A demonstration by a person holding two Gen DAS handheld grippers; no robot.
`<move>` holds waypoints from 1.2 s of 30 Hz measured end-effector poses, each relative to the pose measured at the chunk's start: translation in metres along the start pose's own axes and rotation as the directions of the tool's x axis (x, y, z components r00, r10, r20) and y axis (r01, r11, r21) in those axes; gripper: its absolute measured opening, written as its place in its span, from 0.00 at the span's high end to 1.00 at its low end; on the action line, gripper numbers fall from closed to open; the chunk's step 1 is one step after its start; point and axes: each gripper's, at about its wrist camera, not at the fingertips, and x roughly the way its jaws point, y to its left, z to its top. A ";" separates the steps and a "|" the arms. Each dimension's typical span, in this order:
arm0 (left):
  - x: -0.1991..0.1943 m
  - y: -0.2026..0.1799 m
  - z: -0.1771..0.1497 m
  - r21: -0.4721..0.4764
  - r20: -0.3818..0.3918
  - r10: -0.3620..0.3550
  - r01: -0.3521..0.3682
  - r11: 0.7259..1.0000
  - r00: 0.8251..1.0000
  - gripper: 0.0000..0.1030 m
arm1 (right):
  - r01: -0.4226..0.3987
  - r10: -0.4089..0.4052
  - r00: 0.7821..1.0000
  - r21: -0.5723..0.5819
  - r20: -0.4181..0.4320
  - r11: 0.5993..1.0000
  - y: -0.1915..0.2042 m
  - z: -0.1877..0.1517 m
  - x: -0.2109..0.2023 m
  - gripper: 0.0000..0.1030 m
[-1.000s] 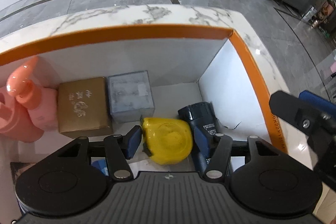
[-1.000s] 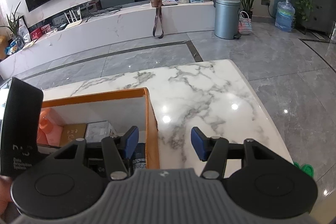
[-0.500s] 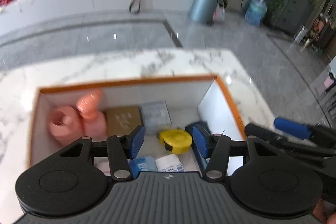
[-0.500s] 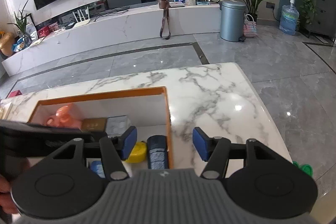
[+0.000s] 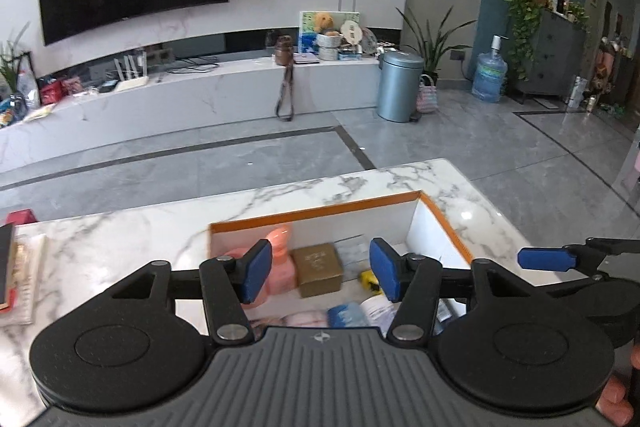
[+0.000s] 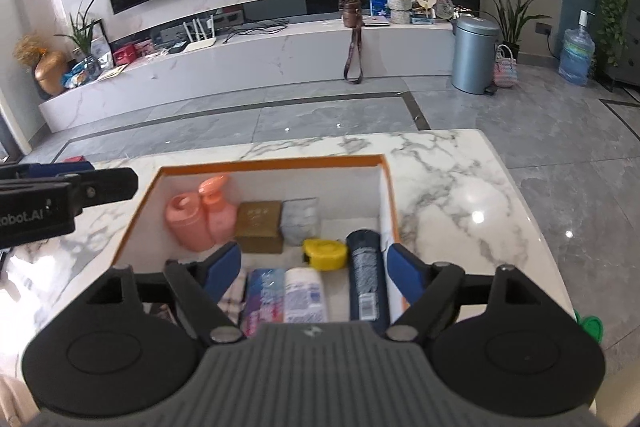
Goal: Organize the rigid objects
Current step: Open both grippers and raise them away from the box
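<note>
Orange-rimmed box (image 6: 276, 161) at your counter's (image 6: 452, 179) far right corner holds everything; the dark can (image 6: 366, 273), lengthwise along its right wall, lies under your right jaws (image 6: 314, 267), both pairs wide and empty.

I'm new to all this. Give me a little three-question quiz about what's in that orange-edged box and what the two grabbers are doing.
1. True or false: the yellow tape measure lies inside the orange-rimmed box.
2. Which stands directly beside the gold box? A) pink pump bottle B) dark blue canister C) a green mug
3. Fill in: neither the left gripper nor the right gripper holds anything; both jaws stand ____.

Key: 1 true; 2 A; 3 open.
</note>
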 end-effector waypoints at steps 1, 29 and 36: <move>-0.003 0.001 -0.002 -0.005 -0.001 0.008 -0.008 1.000 1.000 0.34 | -0.002 0.002 1.000 -0.002 -0.005 1.000 0.004 -0.002 -0.003 0.19; -0.027 0.017 -0.076 -0.161 -0.097 0.104 -0.119 0.980 0.990 0.08 | 0.024 -0.025 0.995 -0.017 -0.095 1.000 0.032 -0.042 -0.025 0.07; -0.028 0.014 -0.078 -0.157 -0.095 0.095 -0.109 0.982 0.991 0.08 | 0.028 -0.029 0.995 -0.013 -0.096 1.000 0.030 -0.043 -0.025 0.07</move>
